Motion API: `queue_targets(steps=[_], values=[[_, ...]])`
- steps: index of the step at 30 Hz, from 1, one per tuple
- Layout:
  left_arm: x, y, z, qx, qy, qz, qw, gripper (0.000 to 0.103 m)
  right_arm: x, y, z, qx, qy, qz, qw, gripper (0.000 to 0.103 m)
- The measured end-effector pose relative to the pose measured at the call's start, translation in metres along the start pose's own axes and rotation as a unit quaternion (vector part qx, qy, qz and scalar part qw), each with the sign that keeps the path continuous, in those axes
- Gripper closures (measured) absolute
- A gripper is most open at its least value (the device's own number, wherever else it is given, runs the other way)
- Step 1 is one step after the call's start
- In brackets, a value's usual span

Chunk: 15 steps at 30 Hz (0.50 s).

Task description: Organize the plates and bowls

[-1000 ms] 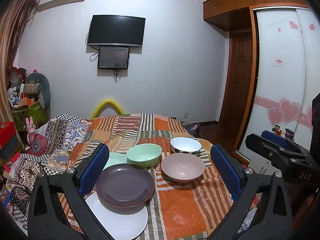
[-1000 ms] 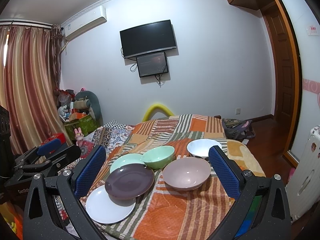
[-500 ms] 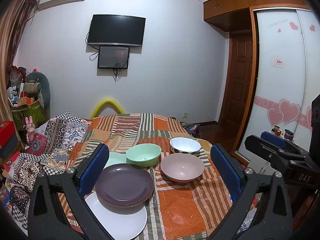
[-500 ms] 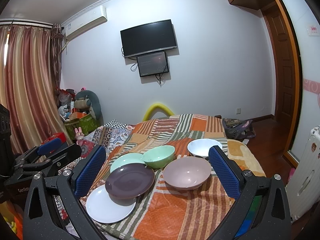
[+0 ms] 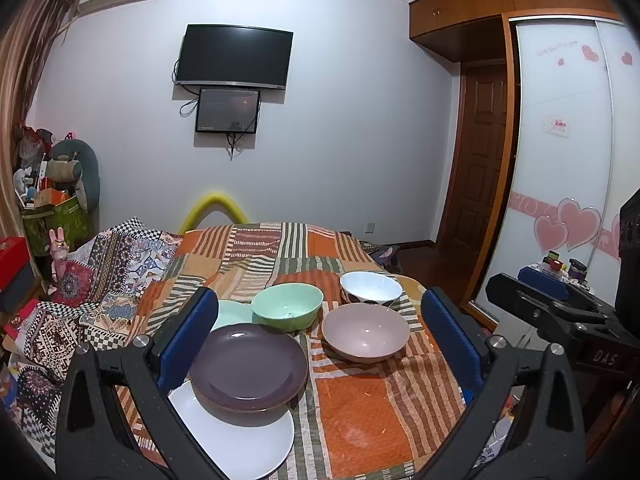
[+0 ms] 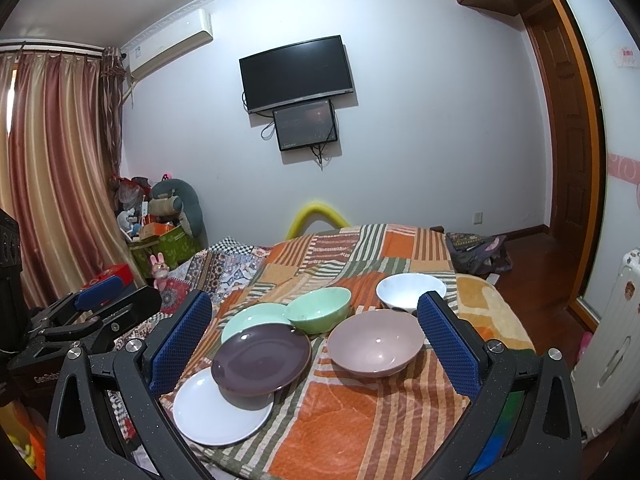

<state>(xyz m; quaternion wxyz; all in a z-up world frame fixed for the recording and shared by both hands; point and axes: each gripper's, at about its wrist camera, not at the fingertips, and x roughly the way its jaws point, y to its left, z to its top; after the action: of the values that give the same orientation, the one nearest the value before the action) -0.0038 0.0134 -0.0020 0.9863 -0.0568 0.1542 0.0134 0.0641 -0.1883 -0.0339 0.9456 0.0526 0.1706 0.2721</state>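
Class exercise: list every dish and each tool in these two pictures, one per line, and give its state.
White plate: flat, bottommost.
Purple plate: overlapping the white plate.
Green plate: mostly hidden.
Green bowl: upright, empty.
Pink bowl: upright, empty.
White bowl: upright, empty.
Left tool: open, holding nothing.
Right tool: open, holding nothing.

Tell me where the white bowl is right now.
The white bowl sits on the striped blanket at the far right of the dishes, just behind the pink bowl and right of the green bowl.

Home bedroom: quilted bed (image 5: 304, 256), wall TV (image 5: 234, 56), wardrobe (image 5: 560, 152).
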Motion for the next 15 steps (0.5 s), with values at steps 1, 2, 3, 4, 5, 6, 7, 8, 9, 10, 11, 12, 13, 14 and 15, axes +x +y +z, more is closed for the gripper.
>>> queue_targets(steps=[1,2,3,4,5,6,7,8,9,10,11,12,13,14,15], values=[[0.001,0.001,-0.001,0.000,0.000,0.003,1.0000,0.000,0.002,0.000,-0.001,0.001,0.003,0.001,1.000,0.001],[0.004,0.003,-0.002,0.001,0.002,0.010,0.9999,0.000,0.004,-0.001,-0.003,0.001,0.008,0.004,1.000,0.001],[0.007,0.004,-0.003,0.002,0.005,0.013,0.9999,0.000,0.006,-0.001,-0.002,0.001,0.011,0.006,1.000,0.001],[0.010,0.006,-0.004,0.000,0.010,0.013,0.9999,0.000,0.008,0.000,-0.004,-0.001,0.016,0.008,1.000,0.001],[0.013,0.008,-0.006,-0.003,0.014,0.013,0.9998,0.000,0.010,0.001,-0.005,-0.004,0.019,0.009,1.000,0.001],[0.016,0.011,-0.007,-0.006,0.018,0.013,0.9998,0.000,0.013,0.003,-0.007,-0.011,0.023,0.007,1.000,0.001],[0.019,0.014,-0.009,-0.010,0.021,0.015,0.9996,0.000,0.015,0.004,-0.009,-0.016,0.026,0.006,1.000,0.001],[0.022,0.017,-0.010,-0.012,0.022,0.019,0.9995,0.000,0.017,0.006,-0.009,-0.019,0.029,0.005,0.999,0.001],[0.024,0.020,-0.012,-0.013,0.024,0.024,0.9993,0.000,0.019,0.008,-0.011,-0.024,0.032,0.005,0.999,0.001],[0.028,0.024,-0.013,-0.015,0.026,0.030,0.9991,0.000,0.022,0.010,-0.012,-0.029,0.035,0.004,0.999,0.001],[0.030,0.029,-0.015,-0.016,0.029,0.034,0.9989,0.000,0.026,0.012,-0.014,-0.035,0.038,0.003,0.999,0.001],[0.033,0.032,-0.016,-0.019,0.033,0.036,0.9986,0.000,0.028,0.012,-0.014,-0.037,0.040,0.002,0.999,0.001],[0.036,0.037,-0.017,-0.022,0.036,0.037,0.9984,0.000,0.032,0.014,-0.015,-0.040,0.044,0.001,0.998,0.001],[0.041,0.044,-0.019,-0.028,0.044,0.038,0.9979,0.000,0.037,0.015,-0.016,-0.041,0.050,0.001,0.998,0.001],[0.045,0.048,-0.020,-0.032,0.048,0.040,0.9975,0.000,0.042,0.015,-0.015,-0.041,0.055,0.002,0.998,0.001]])
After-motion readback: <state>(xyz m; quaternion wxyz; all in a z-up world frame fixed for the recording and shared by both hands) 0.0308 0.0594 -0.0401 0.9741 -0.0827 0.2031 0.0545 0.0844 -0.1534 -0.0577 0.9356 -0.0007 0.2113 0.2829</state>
